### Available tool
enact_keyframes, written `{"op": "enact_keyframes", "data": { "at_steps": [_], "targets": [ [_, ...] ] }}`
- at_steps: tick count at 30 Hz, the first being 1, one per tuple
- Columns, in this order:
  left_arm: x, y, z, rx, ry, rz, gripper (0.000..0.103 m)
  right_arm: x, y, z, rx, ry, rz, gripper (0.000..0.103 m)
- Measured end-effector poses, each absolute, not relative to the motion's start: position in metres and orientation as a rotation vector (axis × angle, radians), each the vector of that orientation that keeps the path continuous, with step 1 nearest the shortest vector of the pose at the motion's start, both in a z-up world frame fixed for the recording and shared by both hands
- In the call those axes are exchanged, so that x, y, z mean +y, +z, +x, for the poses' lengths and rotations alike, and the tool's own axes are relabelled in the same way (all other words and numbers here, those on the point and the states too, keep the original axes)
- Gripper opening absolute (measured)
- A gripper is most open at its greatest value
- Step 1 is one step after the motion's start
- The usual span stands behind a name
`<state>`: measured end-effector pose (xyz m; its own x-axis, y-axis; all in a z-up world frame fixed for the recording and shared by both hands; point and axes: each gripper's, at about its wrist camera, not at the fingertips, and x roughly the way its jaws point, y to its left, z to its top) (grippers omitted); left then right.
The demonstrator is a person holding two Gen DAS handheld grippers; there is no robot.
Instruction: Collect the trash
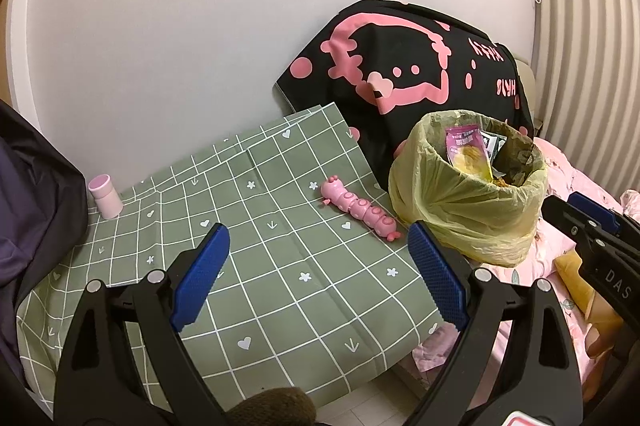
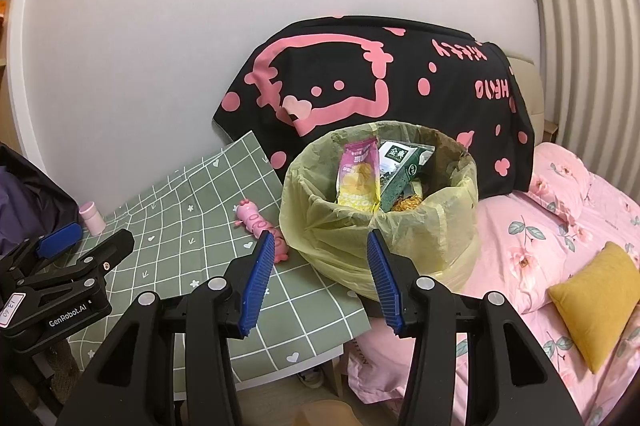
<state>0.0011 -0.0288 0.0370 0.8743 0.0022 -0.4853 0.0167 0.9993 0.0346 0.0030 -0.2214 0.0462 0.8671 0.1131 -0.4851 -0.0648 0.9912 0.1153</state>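
A bin lined with a yellow-green bag (image 1: 468,202) (image 2: 380,222) stands at the right end of the green checked tablecloth (image 1: 256,250) (image 2: 184,226). Inside it lie a purple-and-yellow snack packet (image 2: 360,174) (image 1: 468,154) and a dark green packet (image 2: 404,166). My left gripper (image 1: 320,238) hovers open over the cloth, nothing between its blue pads. My right gripper (image 2: 320,242) stands open just in front of the bin, also holding nothing. Each gripper shows at the edge of the other's view.
A pink caterpillar toy (image 1: 360,210) (image 2: 260,222) lies on the cloth beside the bin. A small pink cup (image 1: 105,196) (image 2: 92,218) stands at the far left by the wall. A black-and-pink blanket (image 2: 380,74), a pink bed (image 2: 560,226) and a yellow cushion (image 2: 600,298) lie to the right.
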Motion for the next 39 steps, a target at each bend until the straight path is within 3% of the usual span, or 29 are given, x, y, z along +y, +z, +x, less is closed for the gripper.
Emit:
{"op": "enact_keyframes", "data": {
  "at_steps": [39],
  "targets": [
    [-0.0287, 0.0366, 0.0005, 0.507, -0.003, 0.027, 0.086, -0.2202, 0.0450, 0.0044, 0.515, 0.093, 0.097, 0.045]
  ]
}}
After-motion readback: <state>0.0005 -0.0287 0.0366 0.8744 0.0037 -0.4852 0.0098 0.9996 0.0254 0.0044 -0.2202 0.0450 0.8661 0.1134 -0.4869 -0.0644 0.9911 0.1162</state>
